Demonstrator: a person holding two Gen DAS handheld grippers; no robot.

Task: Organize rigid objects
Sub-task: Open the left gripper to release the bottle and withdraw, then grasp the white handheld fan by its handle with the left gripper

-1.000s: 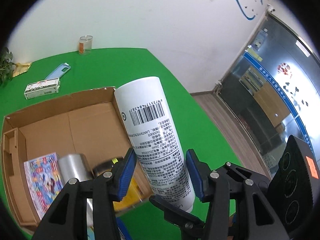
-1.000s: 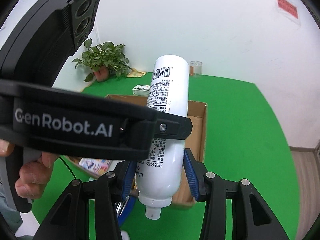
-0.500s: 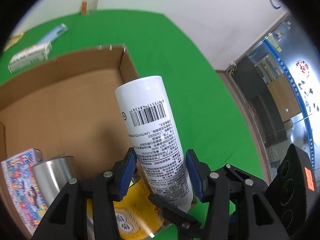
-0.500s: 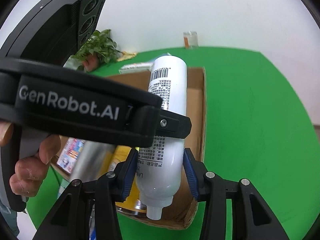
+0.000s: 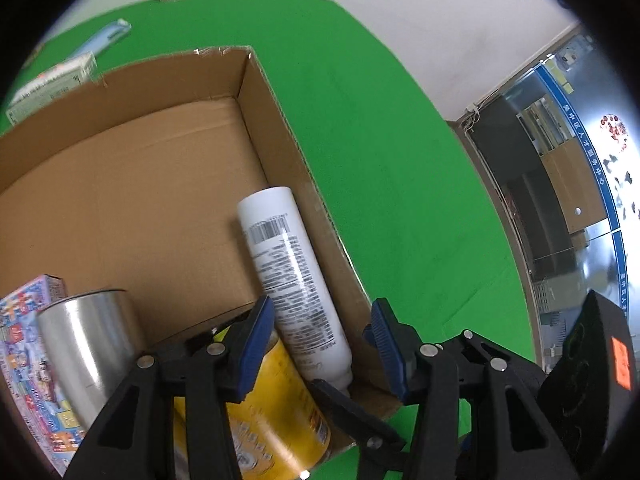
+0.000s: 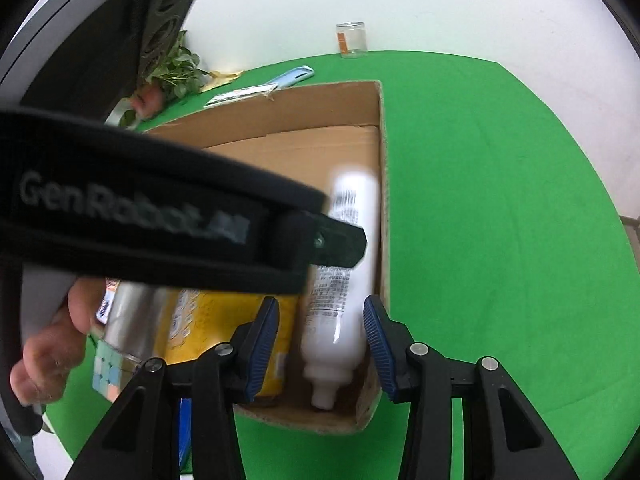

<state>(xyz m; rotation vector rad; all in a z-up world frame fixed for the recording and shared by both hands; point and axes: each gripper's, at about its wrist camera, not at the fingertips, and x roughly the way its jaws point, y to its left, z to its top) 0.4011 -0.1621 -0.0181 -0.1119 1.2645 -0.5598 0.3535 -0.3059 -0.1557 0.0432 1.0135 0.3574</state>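
A white bottle (image 5: 294, 284) with a barcode and black print lies inside the cardboard box (image 5: 280, 108), along the box's right wall, cap toward me; it looks motion-blurred in the right wrist view (image 6: 344, 288). My left gripper (image 5: 320, 340) is open just above the bottle's lower end. My right gripper (image 6: 320, 340) is open around the bottle's cap end, pads apart from it. A yellow can (image 5: 264, 412), a silver cylinder (image 5: 88, 340) and a colourful box (image 5: 24, 344) also lie in the cardboard box.
The box (image 6: 382, 200) sits on a green table (image 5: 360, 140). Behind it lie a white carton (image 5: 52, 84), a light blue case (image 5: 104, 40) and a glass jar (image 6: 352, 40). A potted plant (image 6: 172, 72) stands at the back left. The left gripper's body (image 6: 140, 216) crosses the right wrist view.
Both grippers have opened and let go of the white bottle, which has dropped into the box along its right wall. Both grippers moved lower and closer to the box.
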